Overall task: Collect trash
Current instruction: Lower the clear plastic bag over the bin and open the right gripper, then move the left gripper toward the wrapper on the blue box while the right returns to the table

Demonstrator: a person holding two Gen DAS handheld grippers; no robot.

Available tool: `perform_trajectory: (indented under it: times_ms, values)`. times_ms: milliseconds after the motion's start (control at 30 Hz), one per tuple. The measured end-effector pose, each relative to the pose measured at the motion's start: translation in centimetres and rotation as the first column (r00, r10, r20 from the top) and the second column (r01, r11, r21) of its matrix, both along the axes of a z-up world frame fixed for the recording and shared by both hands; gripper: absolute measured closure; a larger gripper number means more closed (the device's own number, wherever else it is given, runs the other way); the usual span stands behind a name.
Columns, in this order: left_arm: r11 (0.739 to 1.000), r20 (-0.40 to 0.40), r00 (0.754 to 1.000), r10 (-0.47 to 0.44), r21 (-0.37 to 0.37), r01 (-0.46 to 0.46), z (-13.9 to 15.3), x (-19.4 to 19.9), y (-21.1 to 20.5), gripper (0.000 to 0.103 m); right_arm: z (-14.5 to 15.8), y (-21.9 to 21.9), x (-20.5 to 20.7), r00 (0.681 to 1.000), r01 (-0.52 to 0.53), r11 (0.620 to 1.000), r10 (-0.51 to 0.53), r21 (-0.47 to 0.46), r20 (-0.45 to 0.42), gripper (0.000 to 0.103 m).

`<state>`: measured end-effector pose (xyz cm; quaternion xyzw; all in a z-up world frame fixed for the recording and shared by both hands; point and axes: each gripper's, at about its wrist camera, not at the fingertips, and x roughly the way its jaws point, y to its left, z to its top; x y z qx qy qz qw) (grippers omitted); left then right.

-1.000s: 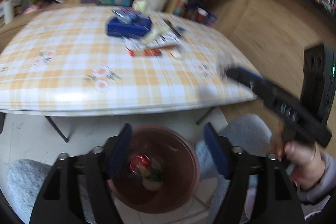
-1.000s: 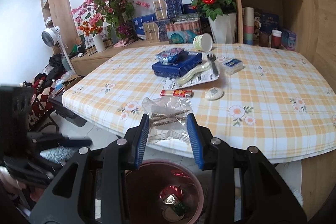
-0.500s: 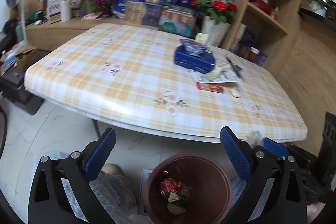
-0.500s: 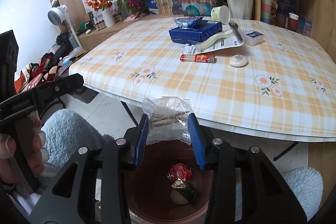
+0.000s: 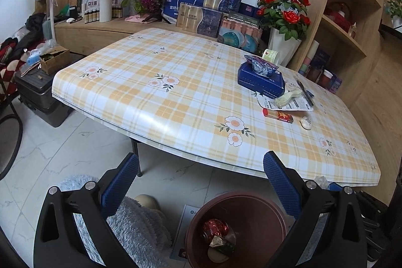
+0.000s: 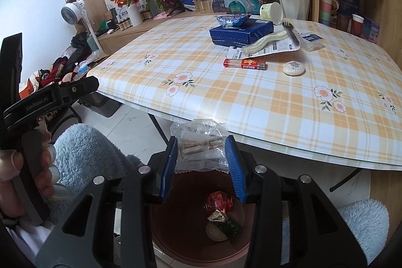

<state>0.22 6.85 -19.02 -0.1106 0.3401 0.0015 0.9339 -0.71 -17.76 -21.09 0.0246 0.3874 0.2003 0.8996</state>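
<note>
Two grippers are held over the brown bin. Right gripper, jaws just loosening, grasps a clear bag; left gripper is spread wide, empty.

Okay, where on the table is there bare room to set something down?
The tablecloth is bare along its whole left half and the near edge. It is crowded at the far right, around the blue box, the leaflet, the lighter and the white disc.
</note>
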Motion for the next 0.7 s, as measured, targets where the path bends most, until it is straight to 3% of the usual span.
perform_trajectory:
  times_ms: [133, 200, 233, 533, 700]
  values:
    - [1.0, 0.0, 1.0, -0.014, 0.009, 0.014, -0.1, -0.1, -0.1, 0.006, 0.6, 0.0, -0.3, 0.999, 0.023, 1.0, -0.022, -0.021, 0.037, 0.035]
    - [1.0, 0.003, 1.0, -0.015, 0.013, 0.015, -0.1, -0.2, -0.3, 0.006, 0.9, -0.3, -0.6, 0.996, 0.063, 0.997, -0.06, -0.032, 0.07, 0.014]
    - [1.0, 0.002, 1.0, -0.015, 0.013, 0.015, -0.2, -0.2, -0.3, 0.006, 1.0, -0.5, -0.6, 0.994, 0.078, 0.996, -0.075, -0.033, 0.08, 0.011]
    - [1.0, -0.028, 0.999, -0.022, 0.022, 0.022, -0.3, 1.0, -0.6, 0.006, 0.6, -3.8, 1.3, 0.972, 0.233, 0.972, -0.232, -0.024, 0.043, 0.006]
    - [0.994, -0.024, 0.996, -0.091, 0.064, 0.093, 1.0, 3.7, -1.5, 0.006, 1.4, -5.4, 3.2, 0.959, 0.274, 0.959, -0.267, -0.067, 0.096, 0.006]
